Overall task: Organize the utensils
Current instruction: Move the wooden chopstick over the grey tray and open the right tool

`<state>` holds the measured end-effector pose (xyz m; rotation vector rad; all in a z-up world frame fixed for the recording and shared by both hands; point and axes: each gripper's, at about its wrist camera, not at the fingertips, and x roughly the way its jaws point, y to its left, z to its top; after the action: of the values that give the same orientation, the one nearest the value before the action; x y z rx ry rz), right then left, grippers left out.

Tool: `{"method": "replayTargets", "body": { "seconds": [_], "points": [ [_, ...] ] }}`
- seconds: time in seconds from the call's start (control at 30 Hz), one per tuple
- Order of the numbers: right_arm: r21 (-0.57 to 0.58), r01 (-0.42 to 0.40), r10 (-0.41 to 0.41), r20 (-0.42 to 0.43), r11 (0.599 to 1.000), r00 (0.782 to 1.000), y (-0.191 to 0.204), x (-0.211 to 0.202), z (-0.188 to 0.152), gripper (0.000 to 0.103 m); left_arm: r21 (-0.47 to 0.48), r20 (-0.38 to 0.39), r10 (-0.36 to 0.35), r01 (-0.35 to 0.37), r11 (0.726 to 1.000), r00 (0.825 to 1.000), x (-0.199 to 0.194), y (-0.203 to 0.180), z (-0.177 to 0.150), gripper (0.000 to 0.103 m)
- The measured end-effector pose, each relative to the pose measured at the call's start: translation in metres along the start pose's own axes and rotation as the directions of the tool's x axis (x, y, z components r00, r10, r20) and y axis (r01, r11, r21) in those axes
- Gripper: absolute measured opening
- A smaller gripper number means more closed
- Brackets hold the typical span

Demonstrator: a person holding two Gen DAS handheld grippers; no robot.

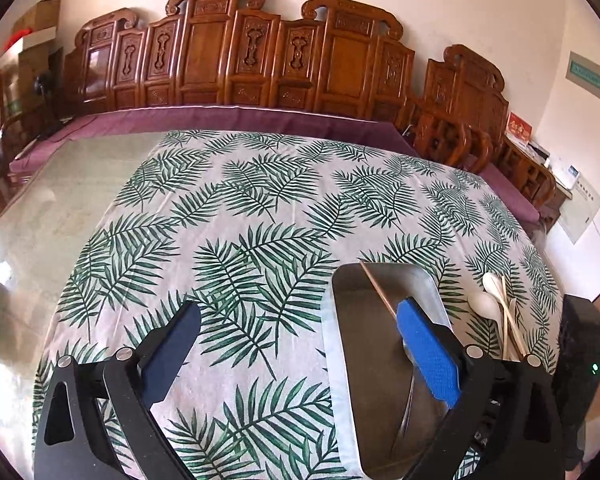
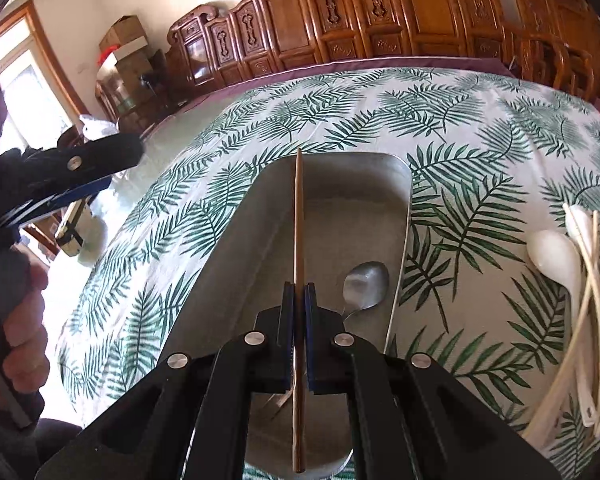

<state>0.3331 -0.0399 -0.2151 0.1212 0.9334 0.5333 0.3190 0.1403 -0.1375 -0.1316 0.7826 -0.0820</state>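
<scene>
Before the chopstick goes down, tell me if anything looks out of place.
Nothing is spilled or damaged. The white spoons and pale chopsticks lie in a loose crossed heap on the tablecloth, outside the metal tray; the right gripper clamps one brown chopstick over it.

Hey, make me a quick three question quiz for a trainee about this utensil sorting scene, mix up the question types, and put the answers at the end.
1. True or false: the right tongs are shut on a wooden chopstick above the metal tray.
2. Multiple choice: what already lies in the tray? A) a metal spoon B) a white plastic spoon C) a knife
3. Fill in: the left tongs are ___ and hold nothing.

Key
1. True
2. A; the white plastic spoon lies outside on the leaf-print tablecloth, among pale utensils to the tray's right.
3. open
</scene>
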Motion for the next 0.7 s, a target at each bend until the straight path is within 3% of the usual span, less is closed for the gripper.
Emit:
{"method": "replayTargets", "body": {
  "seconds": [0.27,0.43,0.57,0.7],
  "points": [
    [0.017,-0.03,0.031,-0.013,0.999,0.999,0.0,-0.002,-0.004,0.01,0.001,0.0,0.003,-0.003,1.0,1.0,0.001,-0.001,0.0,0.095],
    [-0.023,-0.028,0.028,0.03,0.999,0.999,-0.005,-0.031,-0.008,0.01,0.009,0.01,0.0,0.0,1.0,1.0,-0.003,-0.008,-0.001,0.095],
    [-0.071,0.028,-0.022,0.082,0.997,0.996,-0.026,-0.069,-0.013,0.01,0.005,0.026,-0.04,0.039,0.999,0.999,-0.009,-0.026,-0.001,0.095],
    [-0.117,0.135,-0.121,0.116,0.984,0.986,-0.062,-0.105,-0.016,0.01,0.026,0.034,-0.094,0.093,0.995,0.995,-0.012,-0.053,0.0,0.095]
  ]
}}
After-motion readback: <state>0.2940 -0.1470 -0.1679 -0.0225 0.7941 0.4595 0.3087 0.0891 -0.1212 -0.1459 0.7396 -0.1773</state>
